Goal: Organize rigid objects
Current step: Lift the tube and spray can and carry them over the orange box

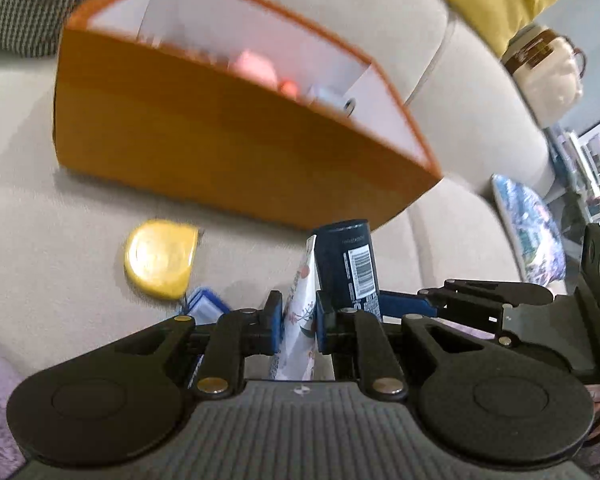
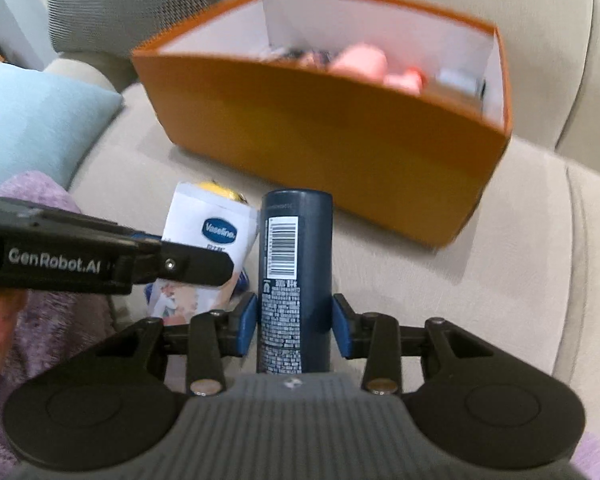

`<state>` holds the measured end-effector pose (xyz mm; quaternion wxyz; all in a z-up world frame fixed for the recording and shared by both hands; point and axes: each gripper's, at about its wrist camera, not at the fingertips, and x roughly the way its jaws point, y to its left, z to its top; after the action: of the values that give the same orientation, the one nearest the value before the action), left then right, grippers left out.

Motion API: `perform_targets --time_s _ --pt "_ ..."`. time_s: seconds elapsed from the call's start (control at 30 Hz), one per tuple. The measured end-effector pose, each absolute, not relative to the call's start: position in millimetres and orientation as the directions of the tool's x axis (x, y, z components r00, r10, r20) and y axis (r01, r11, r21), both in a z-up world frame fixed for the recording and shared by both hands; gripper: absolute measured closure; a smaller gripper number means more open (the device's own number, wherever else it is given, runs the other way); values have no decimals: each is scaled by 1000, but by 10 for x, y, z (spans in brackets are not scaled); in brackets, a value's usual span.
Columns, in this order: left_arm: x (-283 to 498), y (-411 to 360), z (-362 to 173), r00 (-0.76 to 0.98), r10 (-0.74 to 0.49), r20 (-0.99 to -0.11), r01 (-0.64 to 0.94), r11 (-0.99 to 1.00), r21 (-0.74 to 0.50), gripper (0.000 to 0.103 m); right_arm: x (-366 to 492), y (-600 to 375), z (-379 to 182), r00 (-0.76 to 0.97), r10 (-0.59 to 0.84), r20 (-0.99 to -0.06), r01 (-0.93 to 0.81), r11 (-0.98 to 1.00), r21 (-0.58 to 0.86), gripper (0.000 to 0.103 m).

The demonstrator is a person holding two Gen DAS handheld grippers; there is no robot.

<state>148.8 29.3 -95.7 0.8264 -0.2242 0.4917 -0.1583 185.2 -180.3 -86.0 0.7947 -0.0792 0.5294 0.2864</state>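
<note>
My left gripper (image 1: 298, 320) is shut on a flat white Vaseline tube (image 1: 300, 312), which also shows in the right wrist view (image 2: 212, 240). My right gripper (image 2: 295, 326) is shut on a dark blue spray can (image 2: 295, 280), held upright; the can also shows in the left wrist view (image 1: 348, 264). Both are held side by side above the sofa seat, in front of an orange box (image 2: 320, 136) with white inside walls (image 1: 220, 132). Pink and white items lie blurred inside the box. A yellow tape measure (image 1: 160, 256) lies on the seat before the box.
A small blue and white item (image 1: 204, 304) lies by the tape measure. A grey cushion (image 2: 128, 0) and a light blue cushion (image 2: 40, 120) are on the left. A purple blanket (image 2: 60, 320) covers the near seat. A patterned cushion (image 1: 528, 232) lies on the right.
</note>
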Motion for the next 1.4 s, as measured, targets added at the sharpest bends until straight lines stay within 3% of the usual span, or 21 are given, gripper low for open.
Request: perform_targets --time_s 0.43,0.7,1.03,1.4 --pt "1871 541 94 614 -464 -638 150 862 -483 85 2222 -1461 217 423 374 -825 -807 570 -155 62" --pt "2420 579 269 636 -416 -650 134 889 -438 85 2806 -1190 187 410 321 -854 -894 329 -305 62" --pt "2998 685 -154 585 -391 -710 71 898 -435 85 3409 -959 -575 185 190 -964 -982 86 -171 62" --pt "3216 650 -638 497 -440 -748 57 877 -478 85 3564 -919 -1121 -23 99 -995 -999 -44 19 62"
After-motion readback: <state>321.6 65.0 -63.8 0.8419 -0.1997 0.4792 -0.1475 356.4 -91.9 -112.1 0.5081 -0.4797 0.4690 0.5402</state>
